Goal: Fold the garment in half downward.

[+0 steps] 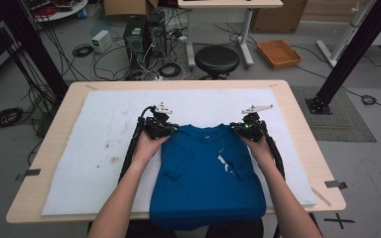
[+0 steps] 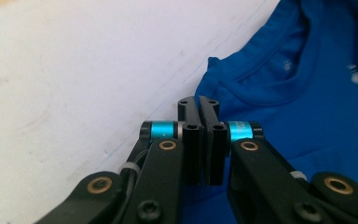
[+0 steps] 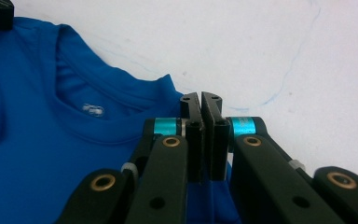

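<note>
A blue shirt (image 1: 206,171) lies face down on the white mat (image 1: 89,148), sleeves folded in over its back, its hem hanging a little past the mat's near edge and its collar toward the far edge. It looks light, soft and limp, so it will sag and crease wherever it is not held; the shoulder corners beside the collar are the sensible places to take it. The left gripper (image 1: 166,130) is pinched on the left shoulder of the shirt, jaws pressed together with cloth between them, and the right gripper (image 1: 242,130) is clamped on the right shoulder in the same way. Beyond the collar the mat runs bare to its far edge, with open room on both sides of the shirt for lifting or folding
</note>
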Demonstrator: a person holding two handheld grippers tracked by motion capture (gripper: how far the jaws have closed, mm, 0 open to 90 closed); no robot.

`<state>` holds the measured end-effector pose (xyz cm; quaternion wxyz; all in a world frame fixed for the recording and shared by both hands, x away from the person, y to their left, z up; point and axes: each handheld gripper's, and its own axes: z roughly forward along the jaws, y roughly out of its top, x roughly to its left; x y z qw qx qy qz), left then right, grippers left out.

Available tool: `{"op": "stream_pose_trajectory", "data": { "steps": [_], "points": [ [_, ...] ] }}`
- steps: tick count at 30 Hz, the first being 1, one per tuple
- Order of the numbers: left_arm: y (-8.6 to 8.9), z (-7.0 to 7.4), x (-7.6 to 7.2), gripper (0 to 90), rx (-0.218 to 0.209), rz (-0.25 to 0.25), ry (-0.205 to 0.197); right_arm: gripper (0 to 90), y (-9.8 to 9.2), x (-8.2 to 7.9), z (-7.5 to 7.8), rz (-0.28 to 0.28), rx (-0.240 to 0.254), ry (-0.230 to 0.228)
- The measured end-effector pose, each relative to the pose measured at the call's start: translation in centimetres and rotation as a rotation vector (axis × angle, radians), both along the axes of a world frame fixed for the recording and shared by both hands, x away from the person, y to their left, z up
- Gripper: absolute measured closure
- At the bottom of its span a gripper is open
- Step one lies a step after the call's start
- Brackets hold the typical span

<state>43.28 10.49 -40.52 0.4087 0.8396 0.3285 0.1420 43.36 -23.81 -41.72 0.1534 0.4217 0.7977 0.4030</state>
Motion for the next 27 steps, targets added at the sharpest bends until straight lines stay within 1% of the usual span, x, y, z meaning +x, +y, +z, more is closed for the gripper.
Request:
{"op": "stream_pose_trajectory", "data": {
  "steps": [3, 6, 9, 11, 13, 17, 23, 27],
  "points": [
    [0.1, 1.2, -1.4, 88.0, -0.018, -0.012, -0.048, 88.5, -0.2, -1.3, 1.0, 0.010, 0.013, -0.036],
    [0.2, 1.9, -3.0, 88.1, -0.020, -0.026, -0.084, 88.5, -0.5, -2.9, 1.8, 0.019, 0.027, -0.066],
    [0.5, 2.1, -4.6, 88.1, -0.014, -0.044, -0.102, 88.5, -0.7, -4.8, 2.3, 0.031, 0.036, -0.081],
    [0.7, 2.2, -5.8, 88.0, -0.018, -0.054, -0.114, 88.5, -0.8, -6.2, 2.4, 0.035, 0.027, -0.099],
    [0.9, 2.1, -7.0, 88.0, -0.027, -0.062, -0.118, 88.5, -1.0, -7.6, 2.4, 0.034, 0.025, -0.110],
    [1.1, 1.8, -9.6, 88.0, -0.048, -0.073, -0.125, 88.4, -1.1, -10.6, 2.2, 0.023, 0.002, -0.126],
    [1.1, 1.3, -13.4, 88.0, -0.041, -0.099, -0.128, 88.4, -1.0, -14.7, 2.0, 0.028, -0.007, -0.143],
    [1.3, 0.9, -15.4, 87.9, -0.038, -0.126, -0.124, 88.4, -1.1, -17.0, 1.7, 0.043, -0.014, -0.143]
  ]
}}
